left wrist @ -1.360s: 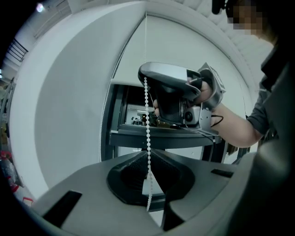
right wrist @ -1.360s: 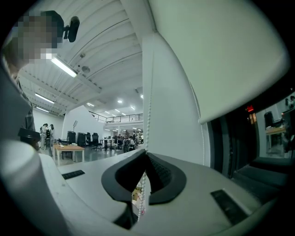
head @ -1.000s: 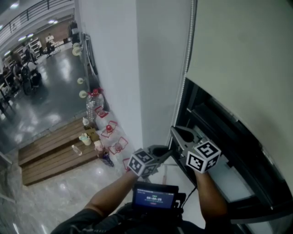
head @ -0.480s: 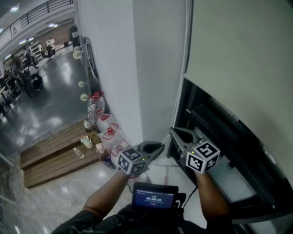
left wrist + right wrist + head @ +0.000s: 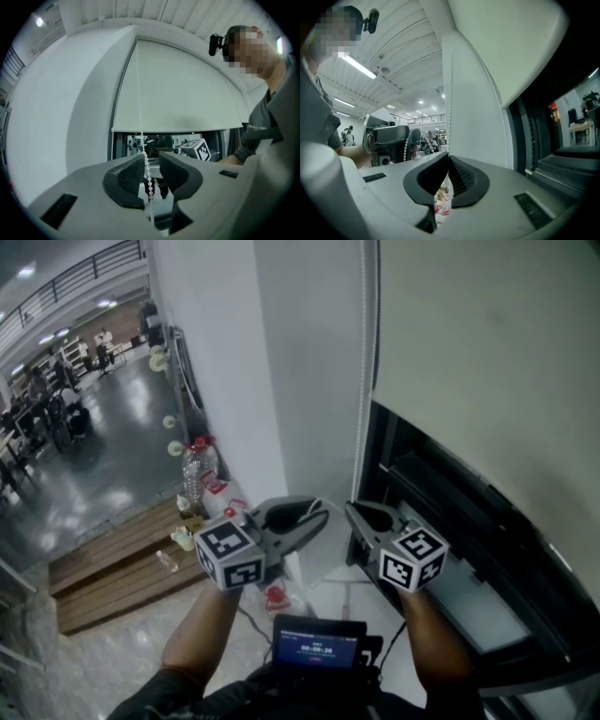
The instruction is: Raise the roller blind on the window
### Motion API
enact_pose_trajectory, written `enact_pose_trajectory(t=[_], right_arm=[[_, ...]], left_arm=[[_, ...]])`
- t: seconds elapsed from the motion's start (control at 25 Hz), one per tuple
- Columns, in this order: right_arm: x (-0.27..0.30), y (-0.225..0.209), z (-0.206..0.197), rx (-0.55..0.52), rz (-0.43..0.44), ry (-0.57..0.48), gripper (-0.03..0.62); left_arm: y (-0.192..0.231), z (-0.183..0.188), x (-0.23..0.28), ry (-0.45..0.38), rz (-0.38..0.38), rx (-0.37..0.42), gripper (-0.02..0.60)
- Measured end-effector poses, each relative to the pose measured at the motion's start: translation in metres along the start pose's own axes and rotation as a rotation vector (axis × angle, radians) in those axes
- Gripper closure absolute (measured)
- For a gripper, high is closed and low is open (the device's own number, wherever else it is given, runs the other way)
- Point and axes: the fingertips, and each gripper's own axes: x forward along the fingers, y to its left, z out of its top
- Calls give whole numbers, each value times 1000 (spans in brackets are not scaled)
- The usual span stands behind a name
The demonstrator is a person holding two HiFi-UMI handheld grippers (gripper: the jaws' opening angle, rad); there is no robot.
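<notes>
Right now my left gripper (image 5: 151, 165) has just been letting go: its jaws have been spreading and stand apart, and the bead chain (image 5: 139, 108) runs loose between the pads without being pinched. My right gripper (image 5: 448, 158) is clenched on the chain, which drops straight into its closed tips just off the left edge of the window (image 5: 441, 512). The roller blind (image 5: 487, 362) covers the upper part of the window. Below its bottom edge a dark band of the window is bare, so I judge the raise only partly done.

The step in hand, as I read it, is a regrip: one gripper anchors while the other takes a fresh hold higher up. To do it well I would not loosen the right until the left has bitten again, or the blind may slip back down the window. I would seat the chain deep in the left pads, not at the tips, and close squarely so the beads cannot skate. Then I would pull straight down along the window's left edge, not out toward me, so the chain feeds cleanly. A second strand (image 5: 114, 108) hangs closer to the window, and I must not catch it too.
</notes>
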Motion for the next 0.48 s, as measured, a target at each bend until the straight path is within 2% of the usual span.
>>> enact_pose_trajectory(t=[0.32, 0.48], right_arm=[[-4, -14, 0, 8, -40, -8, 588], [-6, -20, 0, 13, -52, -8, 588]], left_arm=[[4, -22, 1, 161, 56, 63, 476], [9, -22, -3, 161, 75, 53, 476]])
